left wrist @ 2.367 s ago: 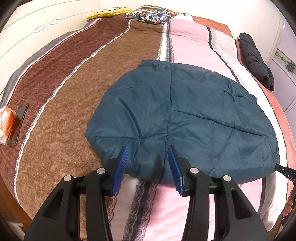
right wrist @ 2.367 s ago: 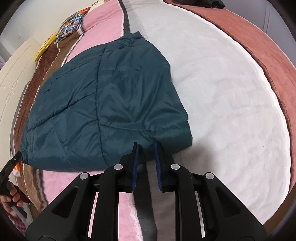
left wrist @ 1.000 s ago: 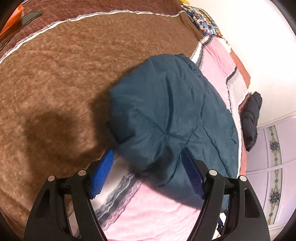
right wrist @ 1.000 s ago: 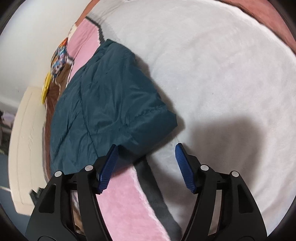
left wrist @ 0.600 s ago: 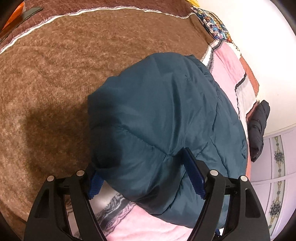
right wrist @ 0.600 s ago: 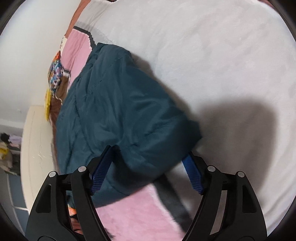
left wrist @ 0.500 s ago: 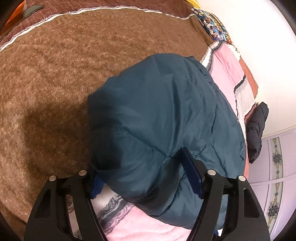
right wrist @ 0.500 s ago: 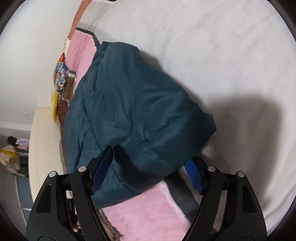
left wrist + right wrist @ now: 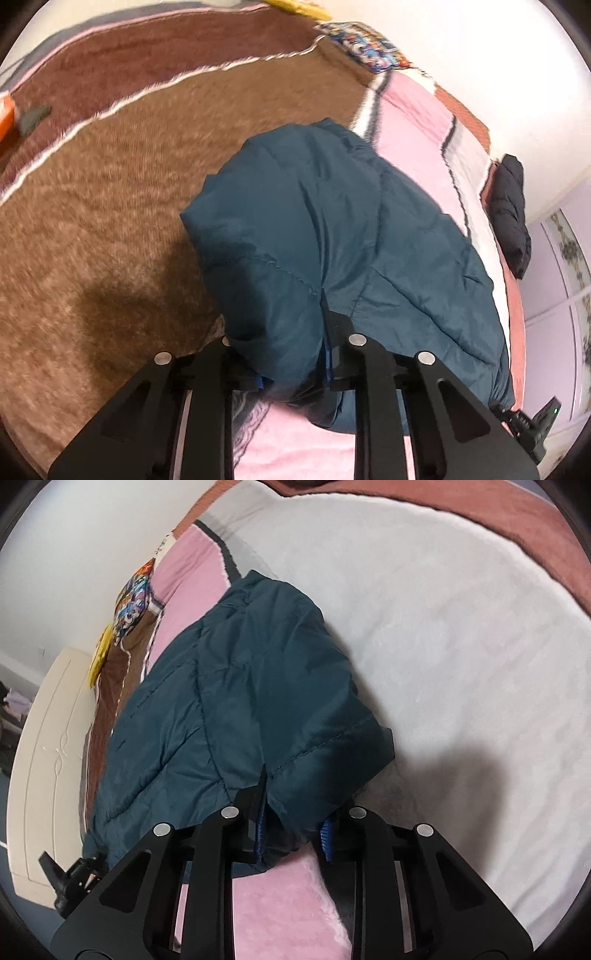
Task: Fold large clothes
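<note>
Your teal padded jacket [image 9: 332,236] lies on the bed [image 9: 110,229], across its striped blanket, and its long axis runs away from both cameras — from the near hem at your grippers toward the far end near the patterned pillow [image 9: 365,48]. In the left wrist view the near left corner bulges up and toward the lens; in the right wrist view the near right corner does the same, lifted off the pink stripe below it.

Your left gripper [image 9: 291,373] has its jaws closing with that corner of the jacket between them, and the fabric is pinched and bunched between the two fingers. The blue pads are almost wholly buried in cloth, so you see only slivers of them. Your right gripper [image 9: 293,834] is likewise closing, with the right corner between its jaws; the left pad presses the fabric, while the right pad sits at the fold's edge and its contact is harder to make out.

The near hem between the two grips is hidden behind the gripper bodies. The jacket's collar end is foreshortened and you cannot tell its detail. A black garment [image 9: 511,214] lies well apart at the bed's far right edge. At the lower right of the left view, part of the other gripper is cut off by the frame.
</note>
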A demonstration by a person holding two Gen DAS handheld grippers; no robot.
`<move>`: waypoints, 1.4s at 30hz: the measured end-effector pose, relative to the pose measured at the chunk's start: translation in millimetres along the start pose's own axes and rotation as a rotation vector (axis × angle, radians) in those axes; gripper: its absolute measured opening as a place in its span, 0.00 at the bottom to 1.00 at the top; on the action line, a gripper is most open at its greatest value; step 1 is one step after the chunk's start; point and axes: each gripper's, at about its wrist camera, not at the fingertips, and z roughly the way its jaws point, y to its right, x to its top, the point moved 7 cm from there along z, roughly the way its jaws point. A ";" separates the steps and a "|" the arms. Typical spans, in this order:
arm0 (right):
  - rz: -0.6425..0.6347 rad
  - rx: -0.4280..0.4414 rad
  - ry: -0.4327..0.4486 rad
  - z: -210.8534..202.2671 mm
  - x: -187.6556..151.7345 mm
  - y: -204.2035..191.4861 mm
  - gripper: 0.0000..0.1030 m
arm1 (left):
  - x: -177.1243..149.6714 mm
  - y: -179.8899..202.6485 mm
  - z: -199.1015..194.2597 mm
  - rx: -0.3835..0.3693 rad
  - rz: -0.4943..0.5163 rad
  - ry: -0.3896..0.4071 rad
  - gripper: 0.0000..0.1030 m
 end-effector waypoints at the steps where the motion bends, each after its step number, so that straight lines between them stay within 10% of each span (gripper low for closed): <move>1: -0.005 0.000 0.001 -2.3 -0.5 0.3 0.22 | -0.9 0.7 -4.4 -0.004 0.009 0.001 0.21; 27: -0.136 -0.097 -0.082 -72.9 -115.2 40.2 0.22 | -132.8 -69.3 -93.1 -0.058 0.038 -0.089 0.21; 42: -0.116 -0.156 -0.095 -56.9 -122.8 55.9 0.37 | -142.6 -81.3 -74.4 -0.019 0.005 -0.094 0.34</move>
